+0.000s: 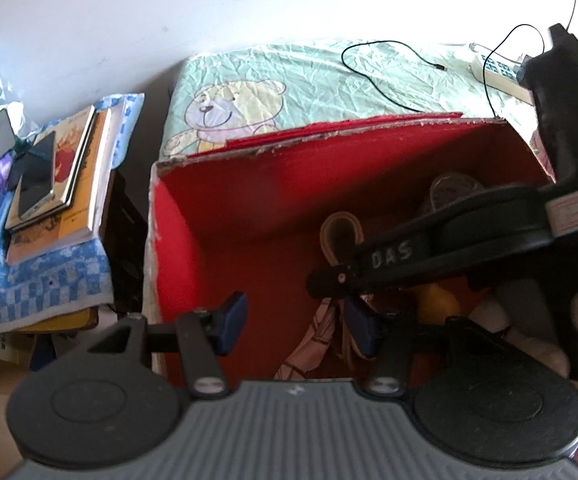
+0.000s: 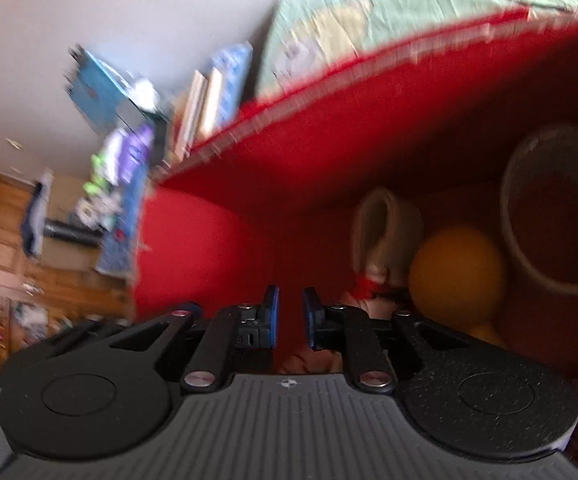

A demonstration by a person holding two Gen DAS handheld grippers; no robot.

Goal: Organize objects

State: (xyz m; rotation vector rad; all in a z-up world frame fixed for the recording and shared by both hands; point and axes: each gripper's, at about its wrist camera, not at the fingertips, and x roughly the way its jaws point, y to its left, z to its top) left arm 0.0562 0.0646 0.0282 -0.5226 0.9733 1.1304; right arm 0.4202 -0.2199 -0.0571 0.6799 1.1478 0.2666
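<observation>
Red box [image 1: 225, 200], contents half-hidden by right tongs [image 1: 329, 280]

Right wrist view was smeared with motion blur, so the shelf clutter [image 2: 117, 168] was unreadable; the right tool [image 1: 329, 280] hid half the red box [image 1: 225, 216] contents.

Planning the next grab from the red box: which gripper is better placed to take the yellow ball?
Right. The right gripper is inside the red box, near the yellow ball; the left gripper hangs above.
</observation>
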